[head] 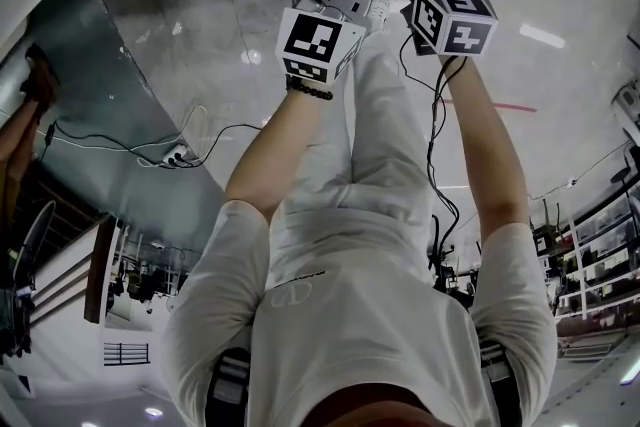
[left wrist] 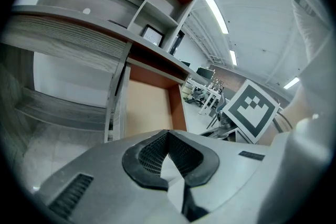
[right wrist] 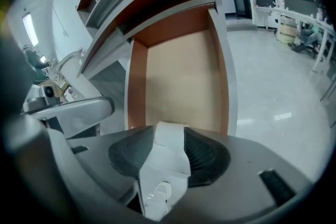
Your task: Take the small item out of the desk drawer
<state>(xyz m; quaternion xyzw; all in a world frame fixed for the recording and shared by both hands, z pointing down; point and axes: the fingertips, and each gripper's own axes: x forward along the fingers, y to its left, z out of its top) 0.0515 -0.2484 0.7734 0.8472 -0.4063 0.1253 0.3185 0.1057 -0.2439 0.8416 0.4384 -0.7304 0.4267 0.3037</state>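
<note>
Dark pads of the right gripper stand moderately apart with the small white item between them, at the end of the open drawer nearest that gripper. Jaws of the left gripper meet, empty; its view catches the right gripper's marker cube.

Bright ceiling strip lights glare overhead; fisheye edges bend and darken, colours washed.

The drawer has its near end hidden behind the right tool.
</note>
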